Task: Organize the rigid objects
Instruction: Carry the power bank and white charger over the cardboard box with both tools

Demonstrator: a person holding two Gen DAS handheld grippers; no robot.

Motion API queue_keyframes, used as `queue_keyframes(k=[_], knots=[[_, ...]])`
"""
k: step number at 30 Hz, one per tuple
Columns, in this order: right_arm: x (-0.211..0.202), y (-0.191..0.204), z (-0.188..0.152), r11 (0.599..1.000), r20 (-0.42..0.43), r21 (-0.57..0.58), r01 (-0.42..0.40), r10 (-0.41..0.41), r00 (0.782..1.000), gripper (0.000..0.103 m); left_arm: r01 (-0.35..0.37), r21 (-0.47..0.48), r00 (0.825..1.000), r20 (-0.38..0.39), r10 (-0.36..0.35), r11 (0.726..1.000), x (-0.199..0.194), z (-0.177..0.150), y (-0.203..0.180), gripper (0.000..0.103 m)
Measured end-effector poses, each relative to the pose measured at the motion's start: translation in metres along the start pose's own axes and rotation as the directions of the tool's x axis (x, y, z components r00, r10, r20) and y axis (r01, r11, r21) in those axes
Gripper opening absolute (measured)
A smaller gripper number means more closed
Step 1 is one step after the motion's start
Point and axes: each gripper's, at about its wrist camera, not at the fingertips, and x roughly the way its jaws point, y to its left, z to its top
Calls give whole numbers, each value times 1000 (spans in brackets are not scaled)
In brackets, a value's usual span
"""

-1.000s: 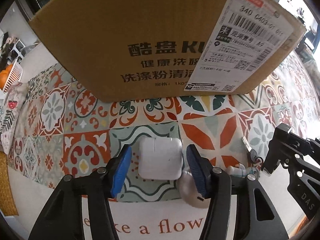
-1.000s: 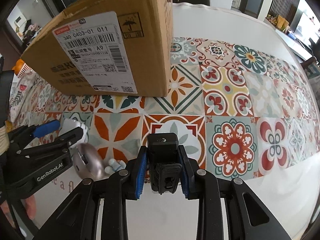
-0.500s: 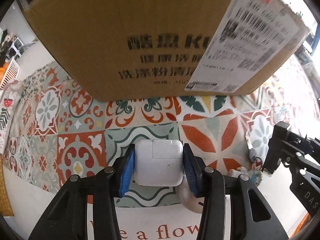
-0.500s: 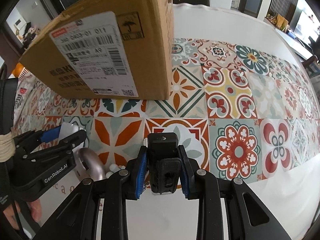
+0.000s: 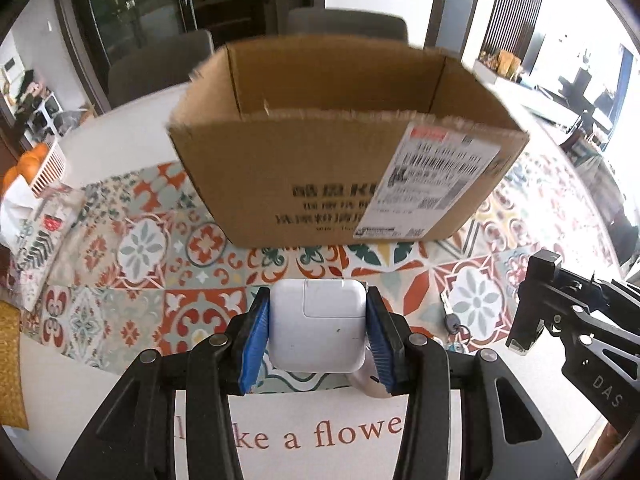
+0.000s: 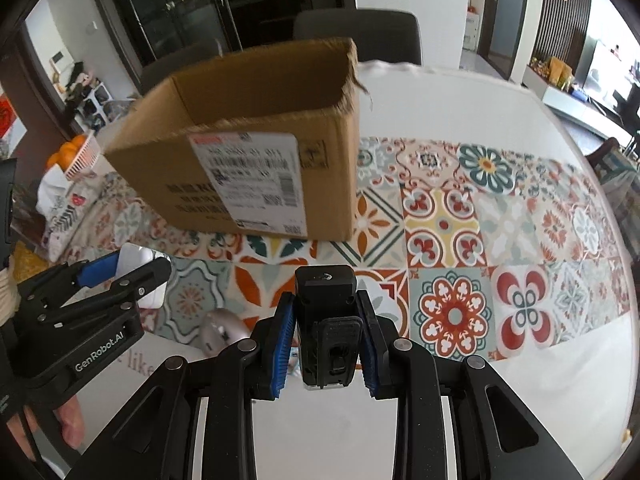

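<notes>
My left gripper point(image 5: 317, 334) is shut on a white square charger point(image 5: 318, 330) and holds it above the tiled mat, in front of the open cardboard box point(image 5: 340, 184). My right gripper point(image 6: 325, 340) is shut on a black blocky device point(image 6: 326, 320), also raised. The box point(image 6: 248, 184) shows at upper left in the right wrist view; its inside looks empty from here. The left gripper point(image 6: 120, 276) with the charger shows at the left of that view, and the right gripper's black device point(image 5: 536, 300) at the right of the left wrist view.
A silver computer mouse point(image 6: 222, 332) lies on the mat between the grippers. Keys point(image 5: 454, 326) lie right of the left gripper. A white basket of oranges point(image 5: 40, 164) and a patterned cloth pouch point(image 5: 44, 236) sit at far left. Dark chairs point(image 5: 344, 26) stand behind the table.
The left gripper closed on the charger and lifted it. Both grippers rose and tilted back, so the box's open top now shows. The right gripper kept its hold on the black device.
</notes>
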Motion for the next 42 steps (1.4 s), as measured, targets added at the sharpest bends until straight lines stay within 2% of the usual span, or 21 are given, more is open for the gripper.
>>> queue_keyframes(k=[12, 23, 34, 42], knots=[[-62, 26, 9, 998, 143, -57, -13, 21, 989, 30, -1, -13, 992, 126, 2, 1000, -64, 12, 13, 45], [-101, 47, 35, 994, 264, -110, -23, 52, 963, 30, -3, -31, 968, 251, 11, 1000, -113, 31, 30, 45], [-111, 56, 78, 987, 327, -161, -23, 75, 942, 30, 16, -25, 956, 292, -8, 1000, -120, 73, 35, 45], [-96, 49, 121, 985, 296, -156, -78, 122, 947, 30, 23, -16, 962, 271, -18, 1000, -108, 117, 36, 45]])
